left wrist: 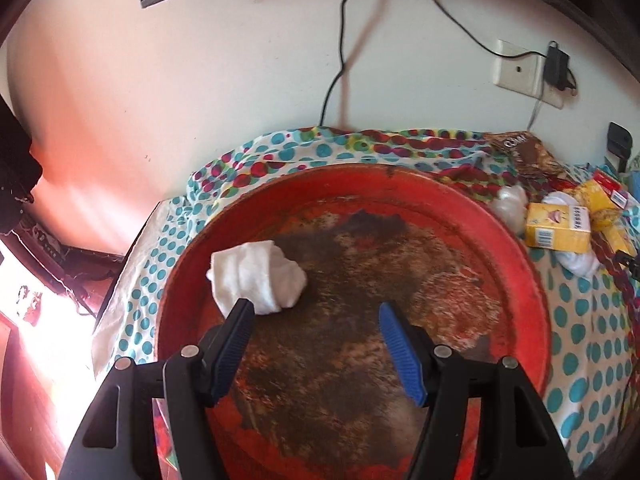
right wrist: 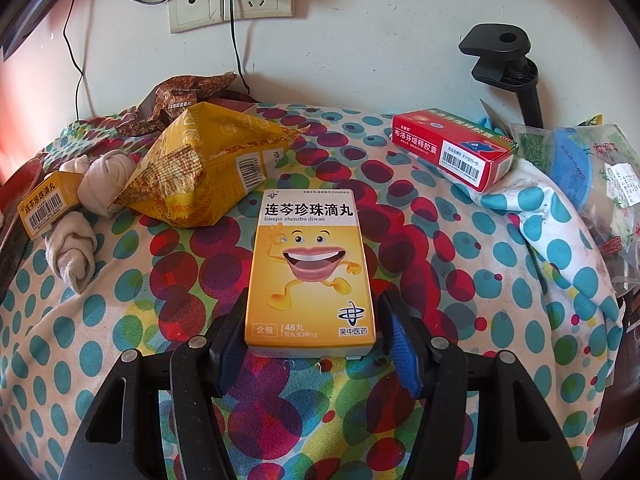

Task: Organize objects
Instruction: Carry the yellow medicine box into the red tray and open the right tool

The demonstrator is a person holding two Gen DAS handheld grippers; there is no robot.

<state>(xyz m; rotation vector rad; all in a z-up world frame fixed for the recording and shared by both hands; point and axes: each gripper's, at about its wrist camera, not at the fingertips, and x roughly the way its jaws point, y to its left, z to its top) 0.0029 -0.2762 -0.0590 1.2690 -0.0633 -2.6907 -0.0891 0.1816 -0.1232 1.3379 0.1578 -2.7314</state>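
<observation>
On the spotted cloth [right wrist: 100,352] that covers the table, a yellow medicine box [right wrist: 310,272] with a grinning cartoon mouth lies flat between the fingers of the right gripper [right wrist: 312,322]; the left finger looks to be against the box's side, while a sliver of cloth shows between the box and the blue right pad, so I would call the jaws closing in on it, not yet clamped. It should handle easily, I'd judge: light, stiff cardboard with square edges and a slightly glossy face, best taken across its long sides near the lower end, and not squeezed hard, since thin card dents. Over on the other side, the left gripper [left wrist: 316,312] hangs with its jaws well apart and nothing between them, above a big round red tray [left wrist: 532,288] whose floor is worn to mottled brown. A rolled white sock [left wrist: 258,276] sits in the tray just beyond the left finger (soft, squashy stuff that gives under any grip). Well apart from the box are a crumpled yellow foil bag [right wrist: 208,168], two more rolled socks [right wrist: 104,184], a second small yellow box [right wrist: 46,210] and a red carton [right wrist: 452,150] with a barcode, all loose on the cloth. A clear bag at the far right holds things I cannot make out.
</observation>
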